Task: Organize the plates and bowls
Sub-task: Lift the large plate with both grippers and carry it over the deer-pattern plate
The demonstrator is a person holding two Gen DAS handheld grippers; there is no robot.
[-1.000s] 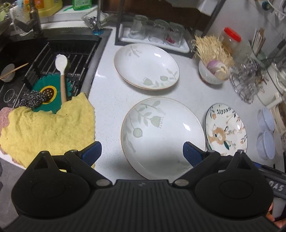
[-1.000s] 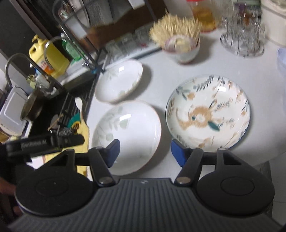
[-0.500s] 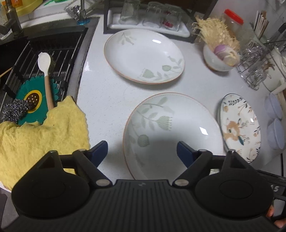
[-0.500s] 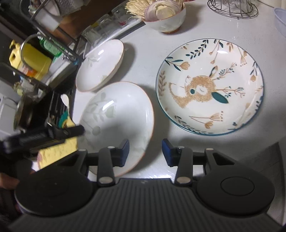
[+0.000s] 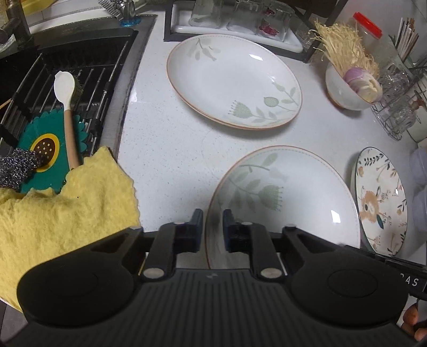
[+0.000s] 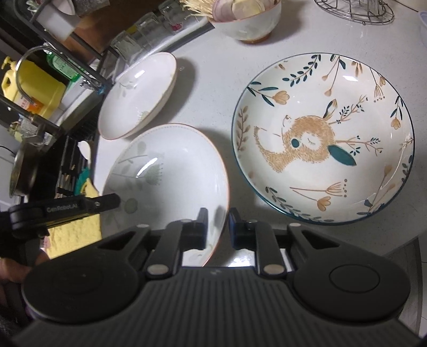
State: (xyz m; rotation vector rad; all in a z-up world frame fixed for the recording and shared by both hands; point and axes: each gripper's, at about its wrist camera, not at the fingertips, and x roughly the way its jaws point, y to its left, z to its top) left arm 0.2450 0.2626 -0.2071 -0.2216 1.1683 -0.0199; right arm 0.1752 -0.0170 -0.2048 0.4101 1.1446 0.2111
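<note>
Three plates lie on the white counter. The near white leaf-patterned plate (image 5: pixel 288 202) (image 6: pixel 165 170) has a gripper on each side. My left gripper (image 5: pixel 213 227) straddles its left rim, jaws closing, pads against the rim. My right gripper (image 6: pixel 218 227) straddles its right rim the same way, jaws closing onto it. A second white leaf plate (image 5: pixel 234 80) (image 6: pixel 138 96) lies farther back. A deer-patterned plate (image 6: pixel 323 138) (image 5: pixel 381 202) sits to the right, untouched.
A yellow cloth (image 5: pixel 66 208) hangs over the sink edge at left. The sink rack (image 5: pixel 88 69) holds a spoon (image 5: pixel 65 98). A bowl of sliced onion and mushrooms (image 5: pixel 352 88), a glass tray (image 5: pixel 232 24) and a wire rack (image 5: pixel 400 106) line the back. The counter's edge (image 6: pixel 400 253) runs near right.
Both grippers came down closer to the near white plate. Their jaws went from wide apart to narrow, each now around that plate's rim.
</note>
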